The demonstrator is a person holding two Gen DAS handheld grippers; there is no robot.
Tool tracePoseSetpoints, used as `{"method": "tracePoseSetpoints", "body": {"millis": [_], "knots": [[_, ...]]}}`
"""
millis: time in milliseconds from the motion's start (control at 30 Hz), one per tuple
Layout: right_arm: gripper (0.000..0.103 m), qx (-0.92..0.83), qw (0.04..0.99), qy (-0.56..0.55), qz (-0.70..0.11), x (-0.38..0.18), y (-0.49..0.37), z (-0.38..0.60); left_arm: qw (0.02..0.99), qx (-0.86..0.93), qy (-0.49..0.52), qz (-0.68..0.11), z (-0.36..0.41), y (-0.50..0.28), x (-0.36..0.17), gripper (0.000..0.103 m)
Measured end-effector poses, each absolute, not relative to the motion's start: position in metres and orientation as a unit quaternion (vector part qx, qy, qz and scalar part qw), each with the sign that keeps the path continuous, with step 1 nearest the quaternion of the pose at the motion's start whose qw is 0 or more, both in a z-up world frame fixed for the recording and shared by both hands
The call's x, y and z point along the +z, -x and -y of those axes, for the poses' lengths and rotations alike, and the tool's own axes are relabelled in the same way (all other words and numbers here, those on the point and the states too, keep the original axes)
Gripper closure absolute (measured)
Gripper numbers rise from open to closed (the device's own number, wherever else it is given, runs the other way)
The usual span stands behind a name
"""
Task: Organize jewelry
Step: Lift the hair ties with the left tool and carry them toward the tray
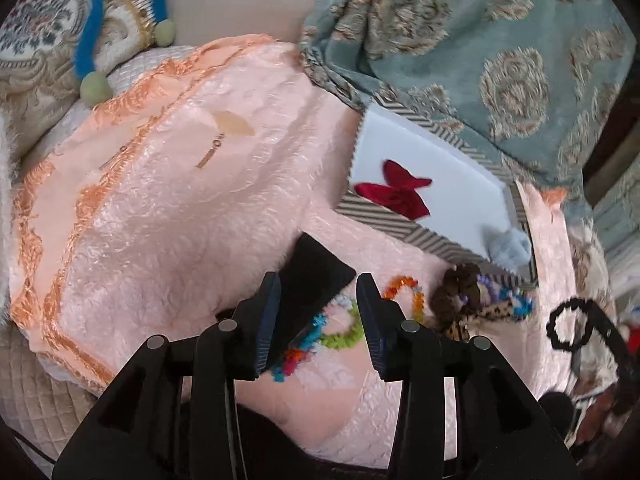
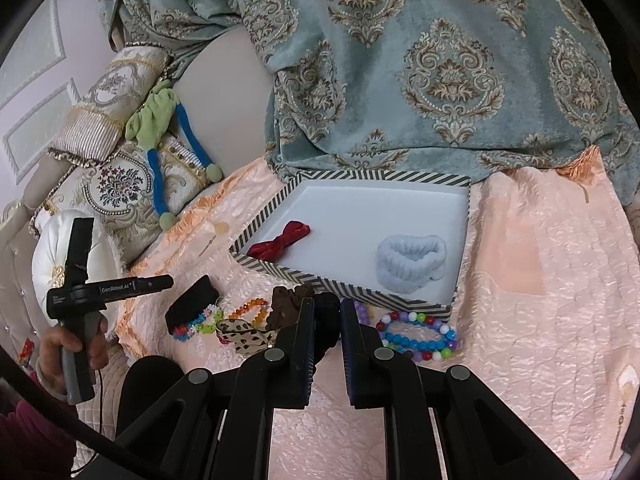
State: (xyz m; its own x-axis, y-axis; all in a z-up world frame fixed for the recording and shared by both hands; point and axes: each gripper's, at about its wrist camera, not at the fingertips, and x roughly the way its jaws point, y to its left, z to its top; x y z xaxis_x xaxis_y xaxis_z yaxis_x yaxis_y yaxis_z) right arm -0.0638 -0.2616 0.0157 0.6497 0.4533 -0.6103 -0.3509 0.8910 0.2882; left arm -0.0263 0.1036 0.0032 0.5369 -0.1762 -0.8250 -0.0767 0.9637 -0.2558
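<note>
on a pale pink quilted bedspread [image 2: 540,264], a shallow rectangular box with a grey-and-white striped rim [image 2: 384,176] lies with its far edge against a teal damask blanket [image 2: 440,60]. a dark red velvet bow [image 2: 280,240] rests in the box's near left corner and a pale blue fluffy scrunchie [image 2: 412,264] sits toward its near right corner. the right gripper [image 2: 327,320] is clamped on a black scrunchie [image 2: 328,312], pinched between its fingers just before the box's near wall. beside that wall lie a multicoloured round-bead bracelet [image 2: 420,332] at right, a brown scrunchie [image 2: 290,304] and a leopard-print ribbon bow [image 2: 244,334] touching each other at left, then an orange crystal bead bracelet [image 2: 248,307], a neon fuzzy loop bracelet [image 2: 200,322] and a black rectangular pouch [image 2: 192,300]. the left gripper [image 1: 318,316] hangs above the pouch and neon bracelet with its jaws parted and nothing between them. embroidered cream cushions [image 2: 120,176] and a green-and-blue plush toy [image 2: 160,120] crowd the bedspread's far left corner.
</note>
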Motion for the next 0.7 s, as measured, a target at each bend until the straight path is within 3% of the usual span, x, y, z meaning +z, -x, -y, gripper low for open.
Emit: {"method": "tracePoseSetpoints", "body": {"millis": [467, 600, 633, 700], "knots": [[0.092, 0.225, 0.905, -0.075, -0.355, 0.014, 0.065, 0.264, 0.846, 0.007, -0.02, -0.533, -0.05, 0.029, -0.061, 0.064], [0.092, 0.221, 0.905, -0.075, -0.355, 0.015, 0.065, 0.268, 0.85, 0.007, -0.013, -0.527, -0.055, 0.026, -0.07, 0.063], [0.092, 0.22, 0.905, -0.077, -0.354, 0.015, 0.064, 0.269, 0.85, 0.004, -0.013, -0.527, -0.056, 0.025, -0.07, 0.064], [0.092, 0.221, 0.906, -0.081, -0.352, 0.016, 0.063, 0.27, 0.847, -0.025, 0.007, -0.532, -0.06, 0.026, -0.068, 0.091]]}}
